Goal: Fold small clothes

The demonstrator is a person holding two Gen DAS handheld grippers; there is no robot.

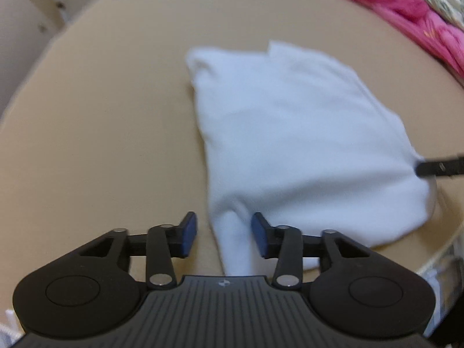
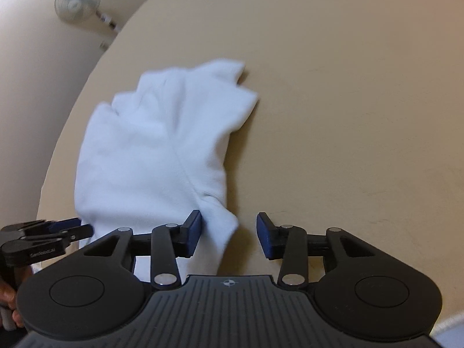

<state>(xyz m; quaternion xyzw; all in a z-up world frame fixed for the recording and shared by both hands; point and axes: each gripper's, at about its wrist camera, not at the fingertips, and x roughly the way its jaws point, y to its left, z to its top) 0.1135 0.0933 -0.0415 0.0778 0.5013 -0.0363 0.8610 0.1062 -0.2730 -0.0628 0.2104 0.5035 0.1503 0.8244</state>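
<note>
1. Between the spread blue pads of the left claw [image 1: 224, 233], at the lower centre of its frame, lies a narrow tail of the white garment [image 1: 290, 145]; nothing is gripped.
2. Garment body extends up-right across the tan bench [image 1: 101, 116].
3. Right claw [image 2: 229, 233] is open at the opposite near corner, unclamped.
4. Both claws are equally near.

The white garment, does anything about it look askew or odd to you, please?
Somewhat: the garment lies rumpled on the table, its far edge bunched and uneven. No damage or spills show.
</note>
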